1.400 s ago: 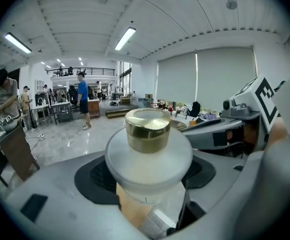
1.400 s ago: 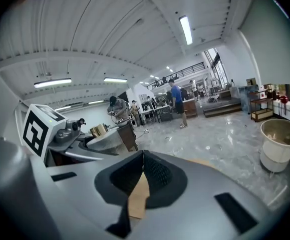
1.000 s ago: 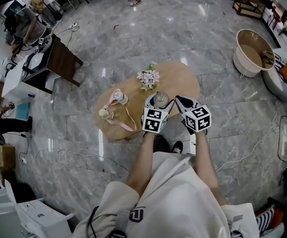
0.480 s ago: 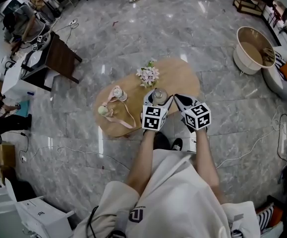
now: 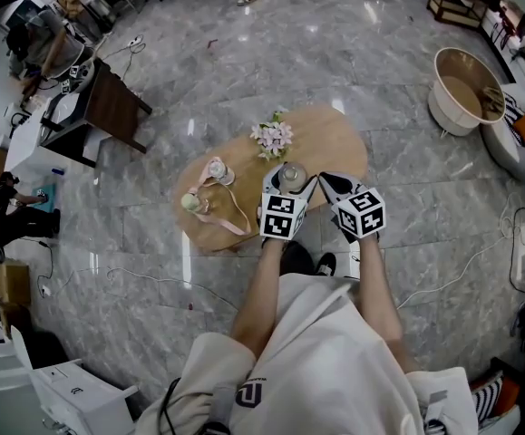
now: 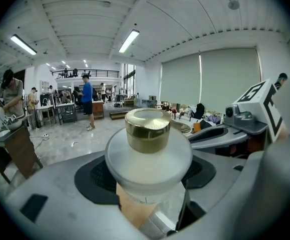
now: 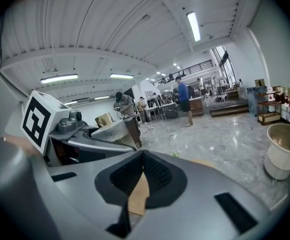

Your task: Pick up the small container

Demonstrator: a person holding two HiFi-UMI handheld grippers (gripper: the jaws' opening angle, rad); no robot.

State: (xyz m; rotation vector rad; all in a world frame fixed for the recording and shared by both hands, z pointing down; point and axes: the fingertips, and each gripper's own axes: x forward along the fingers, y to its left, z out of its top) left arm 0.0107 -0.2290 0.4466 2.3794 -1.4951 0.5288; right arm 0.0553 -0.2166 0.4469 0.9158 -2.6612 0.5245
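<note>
The small container point(image 6: 148, 156) is a frosted jar with a gold lid point(image 6: 147, 130). In the left gripper view it sits upright between the jaws, and my left gripper point(image 6: 147, 176) is shut on it. From the head view the jar point(image 5: 291, 178) shows just above the left gripper point(image 5: 287, 194), over the near edge of the oval wooden table point(image 5: 330, 143). My right gripper point(image 5: 328, 187) is beside it to the right, jaws closed together with nothing between them point(image 7: 141, 184). The jar also shows at left in the right gripper view point(image 7: 104, 121).
On the table stand a bunch of pink flowers point(image 5: 272, 140), a small round pot point(image 5: 216, 174) and a green ball with a pink ribbon point(image 5: 192, 206). A large tub point(image 5: 462, 93) stands on the marble floor to the far right. Desks and people are at the far left.
Both grippers and the jar have shifted slightly up and away over the table since a second ago; little has changed in the last half second.
</note>
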